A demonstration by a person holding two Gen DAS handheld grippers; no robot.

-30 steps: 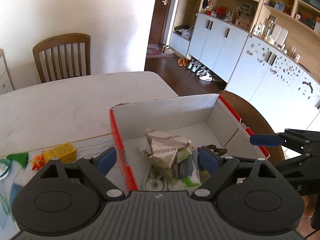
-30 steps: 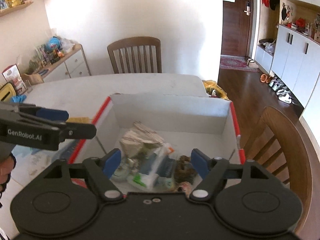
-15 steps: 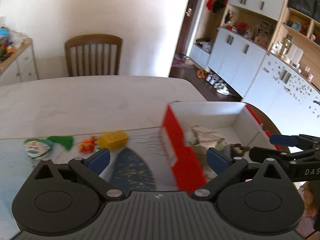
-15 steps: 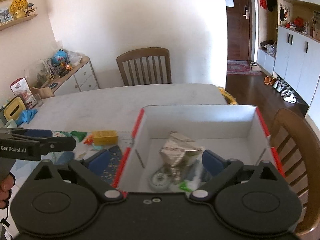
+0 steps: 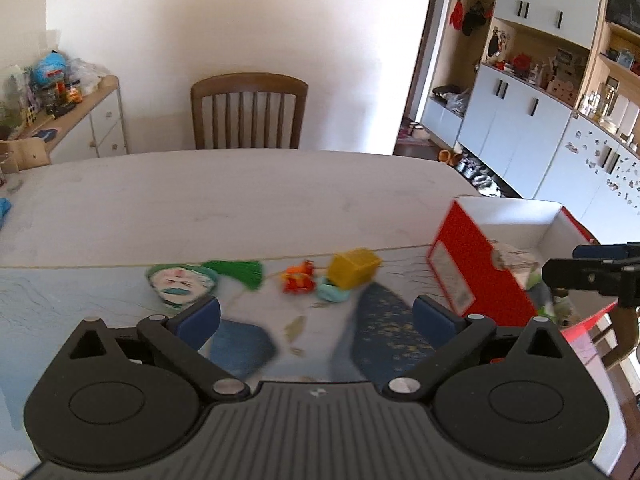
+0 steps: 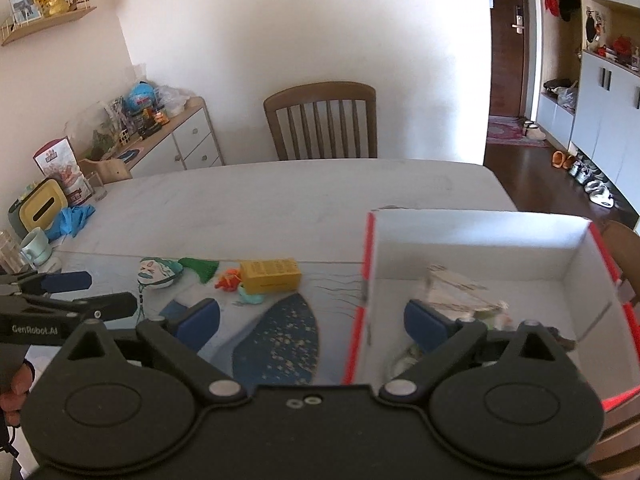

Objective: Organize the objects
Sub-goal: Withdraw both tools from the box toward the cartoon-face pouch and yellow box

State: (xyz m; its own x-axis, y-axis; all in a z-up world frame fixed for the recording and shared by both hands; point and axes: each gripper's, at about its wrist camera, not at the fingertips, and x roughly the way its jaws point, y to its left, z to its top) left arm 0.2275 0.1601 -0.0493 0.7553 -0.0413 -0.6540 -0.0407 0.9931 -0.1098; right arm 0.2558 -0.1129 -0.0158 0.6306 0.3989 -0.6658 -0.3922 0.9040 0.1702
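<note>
Yellow box [image 6: 270, 275], a small ribbed block, sits on the table [image 6: 280, 196] beside an orange toy [image 6: 227, 281], a teal bit [image 6: 250, 298] and a green tassel [image 6: 200, 267], left of the red-and-white carton [image 6: 472, 236] stuffed with crumpled packets [image 6: 456, 284]. Both the left tool [image 5: 316, 316] and right tool [image 6: 312, 316] hang wide open, holding nothing.
</note>
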